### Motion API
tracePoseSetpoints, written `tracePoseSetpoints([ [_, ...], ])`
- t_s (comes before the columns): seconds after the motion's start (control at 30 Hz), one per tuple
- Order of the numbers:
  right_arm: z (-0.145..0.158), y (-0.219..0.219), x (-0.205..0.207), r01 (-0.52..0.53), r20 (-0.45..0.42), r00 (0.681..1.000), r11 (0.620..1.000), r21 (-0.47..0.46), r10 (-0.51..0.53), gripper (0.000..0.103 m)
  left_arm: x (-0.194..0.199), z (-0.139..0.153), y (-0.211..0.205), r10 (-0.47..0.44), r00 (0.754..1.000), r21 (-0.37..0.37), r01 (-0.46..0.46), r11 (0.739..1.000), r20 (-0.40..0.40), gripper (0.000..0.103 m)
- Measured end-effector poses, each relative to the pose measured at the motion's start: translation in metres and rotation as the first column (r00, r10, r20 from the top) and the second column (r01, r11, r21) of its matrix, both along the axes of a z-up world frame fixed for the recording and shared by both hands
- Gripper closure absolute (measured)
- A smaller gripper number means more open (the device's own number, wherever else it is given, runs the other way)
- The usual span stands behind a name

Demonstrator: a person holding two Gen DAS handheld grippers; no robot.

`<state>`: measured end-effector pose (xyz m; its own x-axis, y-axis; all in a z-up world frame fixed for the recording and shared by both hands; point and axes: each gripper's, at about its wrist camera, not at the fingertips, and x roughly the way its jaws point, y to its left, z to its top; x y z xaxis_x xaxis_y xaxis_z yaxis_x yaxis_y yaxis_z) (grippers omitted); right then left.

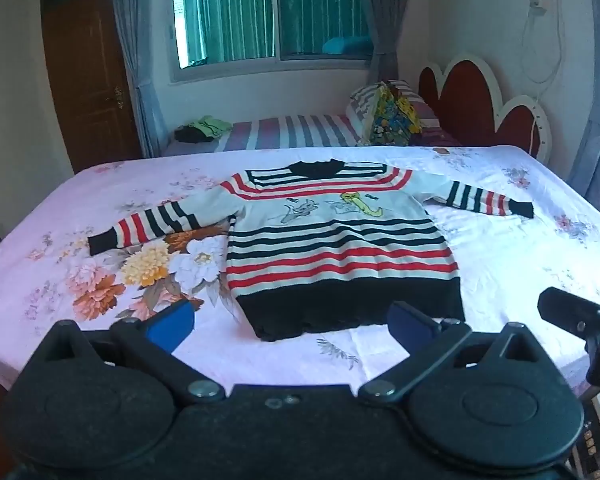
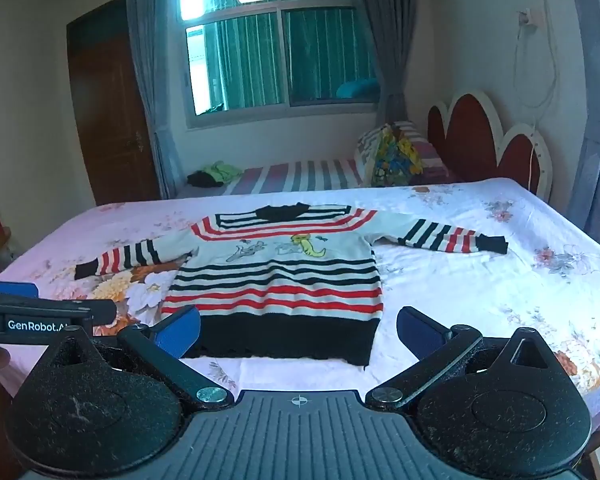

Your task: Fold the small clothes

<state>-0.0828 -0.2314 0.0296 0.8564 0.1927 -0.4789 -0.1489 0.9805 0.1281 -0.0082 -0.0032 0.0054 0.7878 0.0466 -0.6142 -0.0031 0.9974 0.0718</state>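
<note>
A small striped sweater lies flat on the bed, front up, with both sleeves spread out and its black hem toward me. It has red, black and white stripes and cartoon figures on the chest. My left gripper hovers open just short of the hem, nothing between its blue pads. In the right wrist view the same sweater lies ahead, and my right gripper stands open above the hem's near edge, holding nothing. The left gripper's body shows at the left edge of that view.
The bed sheet is pink-white with a large flower print left of the sweater. Behind stands a second bed with striped cover, pillows and a small pile of clothes. A red headboard, window and wooden door line the far walls.
</note>
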Motion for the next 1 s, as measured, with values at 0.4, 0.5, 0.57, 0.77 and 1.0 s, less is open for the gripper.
tracePoseSetpoints([
  [0.4,-0.002,-0.013,0.019,-0.024,-0.031,0.999,0.999,0.032,0.025,0.000,-0.001,0.000,-0.002,0.044,0.999,-0.006,-0.044,0.999,-0.005,0.001],
  [0.5,-0.002,-0.012,0.020,-0.030,-0.038,0.999,0.999,0.033,0.031,0.000,-0.001,0.000,-0.002,0.048,0.999,0.000,-0.048,0.999,-0.003,0.001],
  [0.57,-0.002,-0.012,0.020,-0.032,-0.036,0.999,0.999,0.033,0.033,0.000,-0.001,0.000,-0.001,0.051,0.999,-0.001,-0.051,0.999,-0.001,0.001],
  [0.77,-0.003,-0.011,0.018,-0.033,-0.035,0.999,0.999,0.028,0.034,0.000,-0.001,0.002,0.000,0.052,0.999,-0.003,-0.052,0.999,0.001,0.001],
  [1.0,-0.002,-0.016,0.020,-0.025,-0.035,0.999,0.999,0.032,0.026,0.000,0.000,0.004,-0.001,0.048,0.999,0.000,-0.048,0.999,-0.001,0.001],
])
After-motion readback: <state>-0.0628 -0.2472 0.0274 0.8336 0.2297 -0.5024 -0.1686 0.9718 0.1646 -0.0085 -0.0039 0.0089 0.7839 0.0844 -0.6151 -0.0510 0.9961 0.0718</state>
